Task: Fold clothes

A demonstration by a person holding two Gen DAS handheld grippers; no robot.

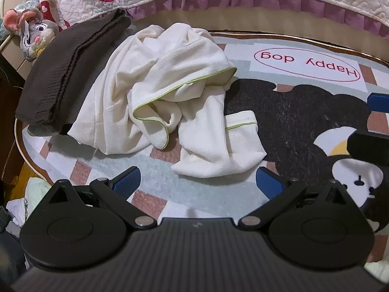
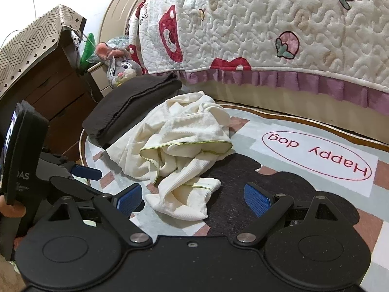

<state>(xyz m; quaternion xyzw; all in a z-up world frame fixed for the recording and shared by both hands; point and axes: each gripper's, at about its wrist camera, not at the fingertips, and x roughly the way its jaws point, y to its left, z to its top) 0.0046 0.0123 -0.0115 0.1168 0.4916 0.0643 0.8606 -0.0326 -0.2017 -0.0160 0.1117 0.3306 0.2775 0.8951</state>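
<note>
A crumpled cream waffle-knit garment (image 1: 165, 97) with green piping lies in a heap on the rug (image 1: 304, 126); it also shows in the right wrist view (image 2: 184, 150). A folded dark brown knit (image 1: 70, 70) lies to its left, also seen in the right wrist view (image 2: 131, 107). My left gripper (image 1: 198, 182) is open and empty, just short of the garment's near cuff. My right gripper (image 2: 193, 198) is open and empty, with the cuff between its blue pads. The left gripper (image 2: 85, 172) shows at the left of the right wrist view.
A bed with a quilted cover (image 2: 267, 24) and purple frill runs along the far side. A plush rabbit (image 2: 122, 69) sits by a wooden drawer unit (image 2: 48, 92). The rug (image 2: 316, 160) reads "Happy dog". Loose cloth (image 1: 31, 194) lies off the rug's left edge.
</note>
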